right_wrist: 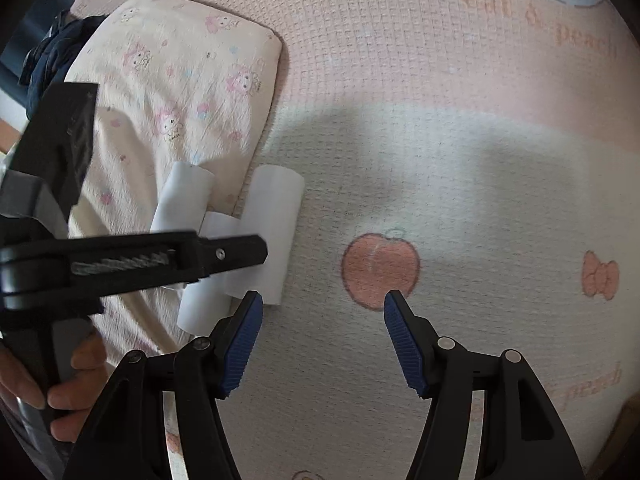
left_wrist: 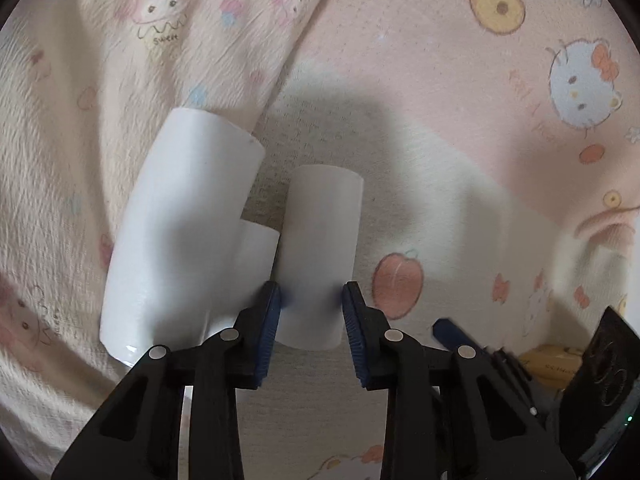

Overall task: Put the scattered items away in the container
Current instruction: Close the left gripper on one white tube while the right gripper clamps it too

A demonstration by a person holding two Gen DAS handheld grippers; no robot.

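Left tongs (left_wrist: 310, 294) closed on the near end of a white tube (left_wrist: 320, 252), blue pads (left_wrist: 270, 312) pressing both its sides. A larger white pipe fitting (left_wrist: 180, 232) lies touching it at 9 o'clock, resting against a cream printed pillow (left_wrist: 100, 80). Right tongs (right_wrist: 324, 300) open, holding nothing, over the pink cartoon-print bedsheet (right_wrist: 460, 120). A bare hand (right_wrist: 68, 384) grips the left handle.
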